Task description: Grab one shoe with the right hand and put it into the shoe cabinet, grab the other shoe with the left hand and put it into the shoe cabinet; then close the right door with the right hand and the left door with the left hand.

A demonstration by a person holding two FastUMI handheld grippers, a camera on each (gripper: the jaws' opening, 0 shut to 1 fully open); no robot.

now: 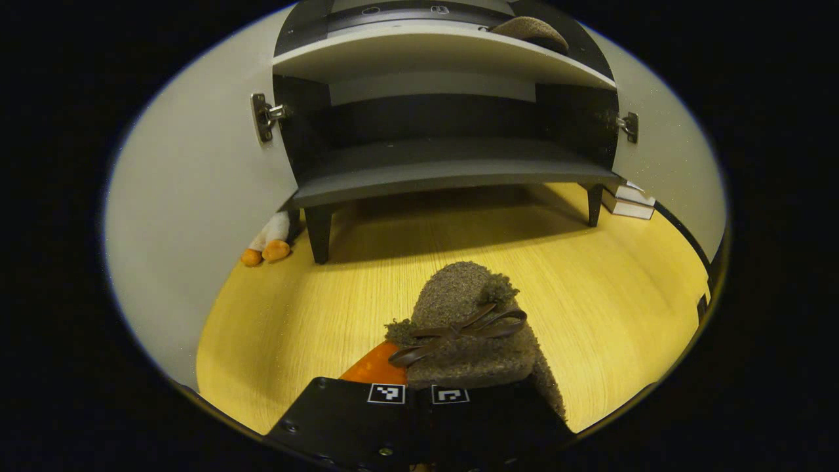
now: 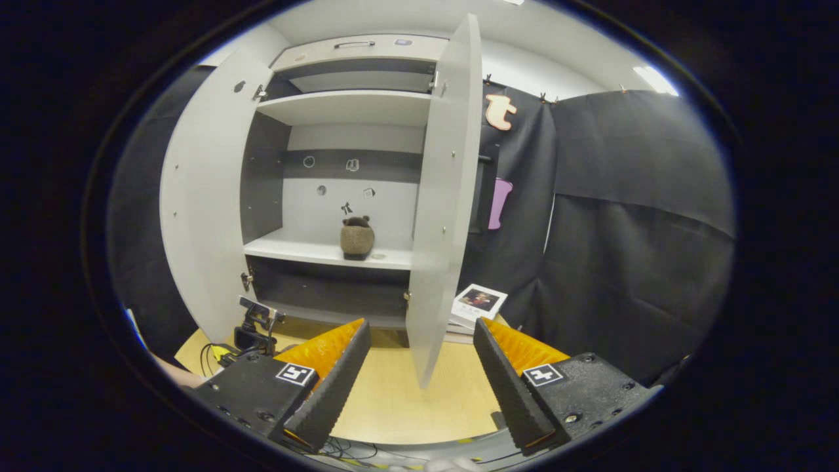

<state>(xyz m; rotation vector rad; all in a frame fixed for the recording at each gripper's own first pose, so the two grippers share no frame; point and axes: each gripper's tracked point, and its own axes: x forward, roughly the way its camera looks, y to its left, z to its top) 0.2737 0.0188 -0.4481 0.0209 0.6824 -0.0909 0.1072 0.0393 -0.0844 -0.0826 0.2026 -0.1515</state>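
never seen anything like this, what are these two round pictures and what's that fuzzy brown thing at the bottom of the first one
A person holds a two-finger tool in each hand, and each tool carries a camera looking along its fingers. The left gripper view sits low before the open shoe cabinet; its left hand-held gripper is closed on a fuzzy brown slipper with a bow, above the yellow floor. The right gripper view looks from farther back: the right hand-held gripper is open and empty, and the other slipper already stands on a shelf between the open doors.

Each tool, left and right, has a dark, screw-studded housing bearing small square black-and-white markers; the right tool's fingers are wedge-shaped with ribbed inner faces.
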